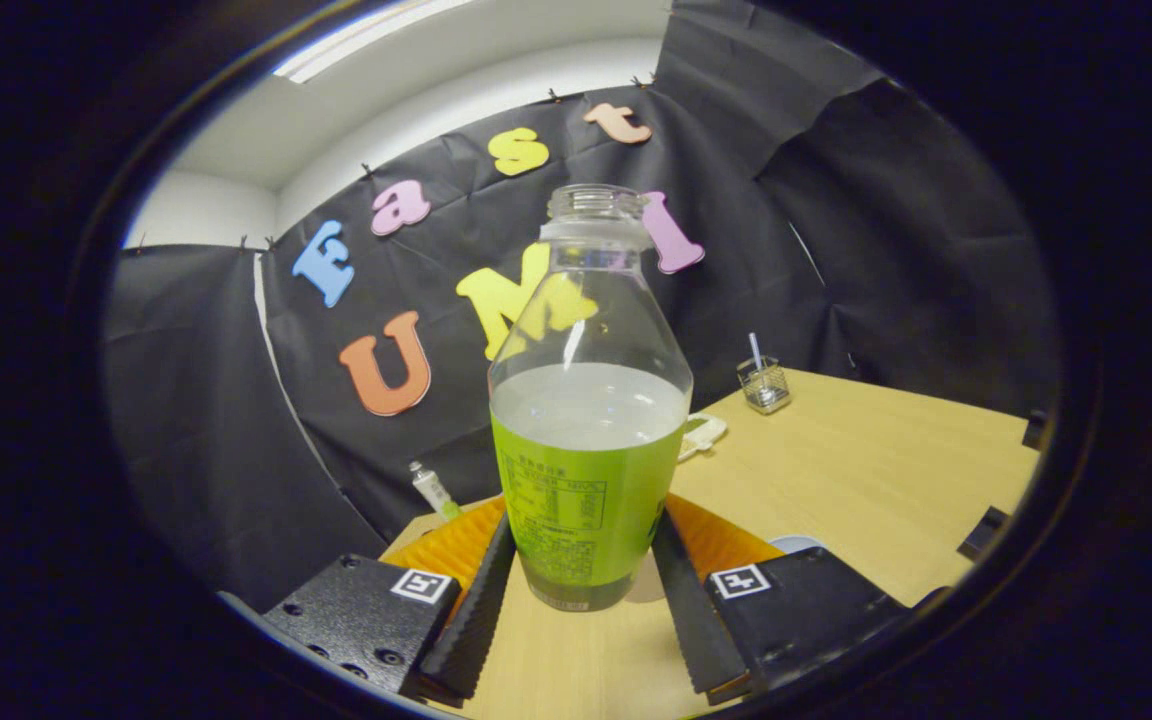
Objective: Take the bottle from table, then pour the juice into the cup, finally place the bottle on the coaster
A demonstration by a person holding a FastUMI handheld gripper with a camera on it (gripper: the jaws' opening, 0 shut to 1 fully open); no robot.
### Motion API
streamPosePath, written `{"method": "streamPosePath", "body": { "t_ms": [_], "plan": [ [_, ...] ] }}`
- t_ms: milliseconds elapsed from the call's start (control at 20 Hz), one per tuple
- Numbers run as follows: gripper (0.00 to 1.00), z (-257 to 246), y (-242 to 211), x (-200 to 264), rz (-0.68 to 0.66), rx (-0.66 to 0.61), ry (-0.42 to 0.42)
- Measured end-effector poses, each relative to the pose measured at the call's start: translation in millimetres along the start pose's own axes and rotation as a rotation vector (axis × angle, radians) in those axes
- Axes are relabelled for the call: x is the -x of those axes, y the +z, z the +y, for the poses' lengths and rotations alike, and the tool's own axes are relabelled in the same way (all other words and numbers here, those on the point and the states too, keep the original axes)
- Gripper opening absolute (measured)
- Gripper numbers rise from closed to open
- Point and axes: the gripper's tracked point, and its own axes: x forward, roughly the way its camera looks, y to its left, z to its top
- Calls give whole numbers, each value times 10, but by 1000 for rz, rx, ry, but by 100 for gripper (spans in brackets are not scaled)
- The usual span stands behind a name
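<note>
Pinching the bottle [587,420] from both sides, the gripper [584,580] has its two fingers pressed against the green label near the base. That uncapped bottle stands upright between them, above the wooden table [866,470], part full of pale juice. Beyond the bottle sits a small glass container [764,385].

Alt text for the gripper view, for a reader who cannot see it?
An uncapped bottle, partly filled, with a green label, stands upright between the claw's two fingers, which press its sides. Beyond it on the wooden table sits a small clear container with a stick in it.
</note>
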Motion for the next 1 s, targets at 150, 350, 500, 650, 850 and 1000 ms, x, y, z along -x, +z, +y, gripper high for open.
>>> {"method": "streamPosePath", "body": {
  "t_ms": [150, 350, 500, 650, 850, 1000],
  "plan": [
    [80, 5, -61, -181, -7, 54, -16],
    [80, -114, -165, -374, 15, 143, -80],
    [80, -173, -288, -573, 34, 215, -122],
    [80, -238, -421, -777, 62, 260, -149],
    [81, -304, -632, -1017, 98, 270, -158],
    [80, -410, -753, -1177, 120, 293, -185]
  ]
}}
